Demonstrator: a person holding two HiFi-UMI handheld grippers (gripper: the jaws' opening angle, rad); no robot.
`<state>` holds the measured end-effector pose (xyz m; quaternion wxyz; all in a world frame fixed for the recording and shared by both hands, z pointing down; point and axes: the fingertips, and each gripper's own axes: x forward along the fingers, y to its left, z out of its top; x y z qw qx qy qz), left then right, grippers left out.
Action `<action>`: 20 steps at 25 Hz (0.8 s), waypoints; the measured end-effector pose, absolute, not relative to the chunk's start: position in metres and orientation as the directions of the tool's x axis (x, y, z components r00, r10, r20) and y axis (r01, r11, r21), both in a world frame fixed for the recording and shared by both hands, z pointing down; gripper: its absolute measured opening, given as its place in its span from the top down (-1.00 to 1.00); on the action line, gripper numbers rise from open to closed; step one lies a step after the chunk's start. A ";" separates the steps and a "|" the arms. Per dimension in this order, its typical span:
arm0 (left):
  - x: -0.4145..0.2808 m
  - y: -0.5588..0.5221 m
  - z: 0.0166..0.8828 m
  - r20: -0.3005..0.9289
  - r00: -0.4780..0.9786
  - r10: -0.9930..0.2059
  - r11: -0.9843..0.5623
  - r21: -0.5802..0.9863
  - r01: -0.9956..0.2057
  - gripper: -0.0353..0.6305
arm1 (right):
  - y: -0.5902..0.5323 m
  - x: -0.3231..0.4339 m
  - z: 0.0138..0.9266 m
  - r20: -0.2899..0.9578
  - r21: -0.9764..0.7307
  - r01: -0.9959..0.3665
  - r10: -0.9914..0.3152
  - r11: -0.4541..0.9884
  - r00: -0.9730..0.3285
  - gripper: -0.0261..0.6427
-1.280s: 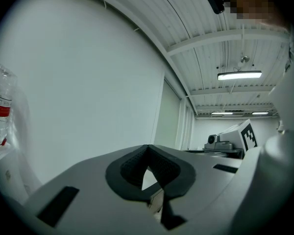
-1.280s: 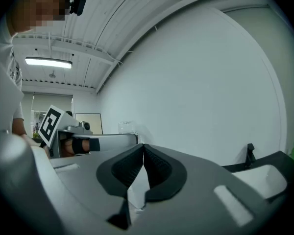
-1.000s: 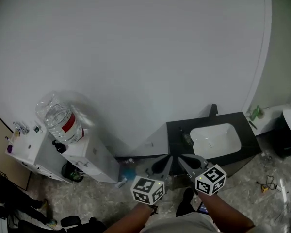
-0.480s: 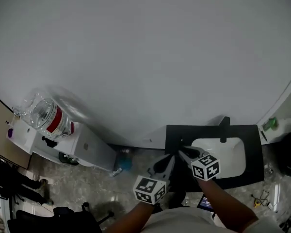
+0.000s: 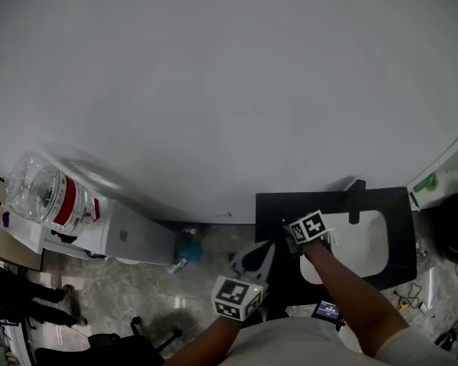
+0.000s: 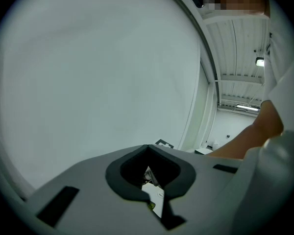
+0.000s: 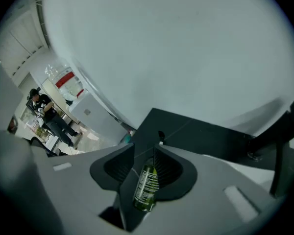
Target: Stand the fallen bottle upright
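Lower centre of the right gripper view, the green bottle (image 7: 146, 184) lies on the black counter (image 7: 201, 133) between the opening jaws of the right gripper (image 7: 144, 148), unclamped. Its label print is too small to read. The left gripper (image 6: 147, 148) has its jaws together, empty.

Nothing legible: white label print on the green bottle (image 7: 146, 185) is too small to read, red band on water jug (image 5: 49, 200) too blurred.
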<state>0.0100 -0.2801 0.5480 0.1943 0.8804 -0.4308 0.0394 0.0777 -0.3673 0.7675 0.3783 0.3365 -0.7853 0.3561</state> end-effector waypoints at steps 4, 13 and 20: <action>0.003 -0.297 0.559 0.252 0.630 -0.734 -0.547 0.330 -0.769 0.88 | -0.382 0.076 0.814 0.890 -0.312 -0.814 -0.148 0.491 -0.430 0.55; -0.020 -0.319 0.580 0.279 0.628 -0.726 -0.524 0.367 -0.769 0.88 | -0.398 0.066 0.867 0.944 -0.274 -0.837 -0.033 0.473 -0.328 0.50; -0.034 -0.325 0.585 0.288 0.619 -0.731 -0.508 0.376 -0.775 0.88 | -0.387 0.053 0.888 0.952 -0.243 -0.816 -0.031 0.525 -0.303 0.53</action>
